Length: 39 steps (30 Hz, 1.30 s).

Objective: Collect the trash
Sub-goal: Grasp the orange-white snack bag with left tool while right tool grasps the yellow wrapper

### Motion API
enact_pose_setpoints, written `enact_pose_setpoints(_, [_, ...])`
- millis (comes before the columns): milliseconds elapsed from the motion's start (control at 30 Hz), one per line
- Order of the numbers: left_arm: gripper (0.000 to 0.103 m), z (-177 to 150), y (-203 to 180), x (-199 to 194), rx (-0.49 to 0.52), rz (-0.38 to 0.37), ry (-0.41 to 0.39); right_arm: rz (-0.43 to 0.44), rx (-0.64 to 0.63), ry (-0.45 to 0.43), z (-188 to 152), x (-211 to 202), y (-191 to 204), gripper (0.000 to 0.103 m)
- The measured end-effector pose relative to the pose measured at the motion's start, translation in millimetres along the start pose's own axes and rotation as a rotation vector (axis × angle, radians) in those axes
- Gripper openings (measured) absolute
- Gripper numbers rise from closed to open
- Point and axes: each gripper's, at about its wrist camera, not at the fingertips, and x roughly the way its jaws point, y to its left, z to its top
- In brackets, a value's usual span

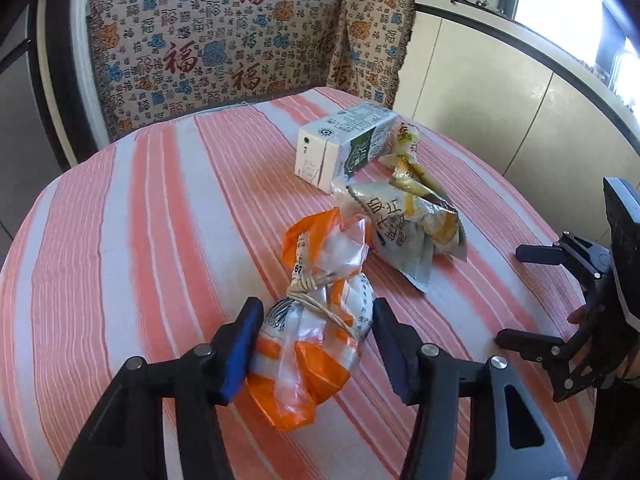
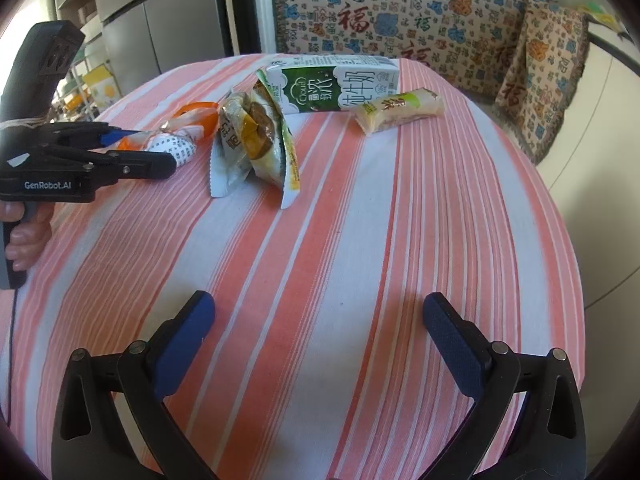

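We see a round table under a cloth of salmon and white stripes, with a chair behind it draped in a patterned throw of red characters.

Four pieces of trash lie on the cloth. The largest is one milk carton, white and green, on its side toward 12 o'clock of the table. Next comes one crumpled silver and yellow snack bag, torn open, touching the carton's near end. Then one orange and clear plastic bag, bunched and tied with a tan cord around its middle. The smallest is one pale yellow wrapped bar, lying just beside the carton at its 4 o'clock in the right wrist view.

There are two grippers. The left gripper has the orange bag between its blue pads, which press against both of the bag's sides; the bag runs from between them toward 12 o'clock in the left wrist view. The right gripper hangs over bare cloth, its fingers spread wide with nothing between them; the carton, snack bag and bar lie well beyond it toward 12 o'clock.
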Motion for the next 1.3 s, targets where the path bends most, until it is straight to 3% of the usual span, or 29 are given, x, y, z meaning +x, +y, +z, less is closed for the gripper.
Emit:
enact_pose_setpoints(200, [0.057, -27, -4, -40, -0.154, 0.139, -0.050, 0.001, -0.001, 0.000, 0, 0, -1, 0.103])
enact_pose_setpoints(400, [0.060, -51, -12, -52, -0.216, 0.216, -0.040, 0.003, 0.000, 0.000, 0, 0, -1, 0.103])
enact_pose_setpoints(467, [0.069, -56, -12, -48, -0.224, 0.247, -0.024, 0.003, 0.000, 0.000, 0, 0, -1, 0.103])
enact_pose_setpoints(533, [0.072, -61, -10, -42, -0.232, 0.286, -0.002, 0.006, 0.001, 0.000, -1, 0, -1, 0.103])
enact_pose_setpoints(733, [0.077, -61, -16, -39, -0.202, 0.321, 0.001, 0.017, -0.017, 0.021, 12, 8, 7, 0.103])
enact_pose_setpoints(933, [0.080, -63, -14, -40, -0.209, 0.321, 0.002, 0.064, -0.095, 0.044, 51, 37, 28, 0.103])
enact_pose_setpoints(1167, [0.080, -64, -13, -40, -0.208, 0.319, 0.001, 0.082, -0.110, 0.004, 78, 57, 29, 0.103])
enact_pose_setpoints(1200, [0.080, -64, -13, -40, -0.208, 0.319, 0.001, 0.082, -0.108, -0.008, 77, 54, 28, 0.099])
enact_pose_setpoints(1300, [0.080, -64, -13, -40, -0.207, 0.318, 0.001, 0.116, -0.115, -0.062, 70, 37, 29, 0.075])
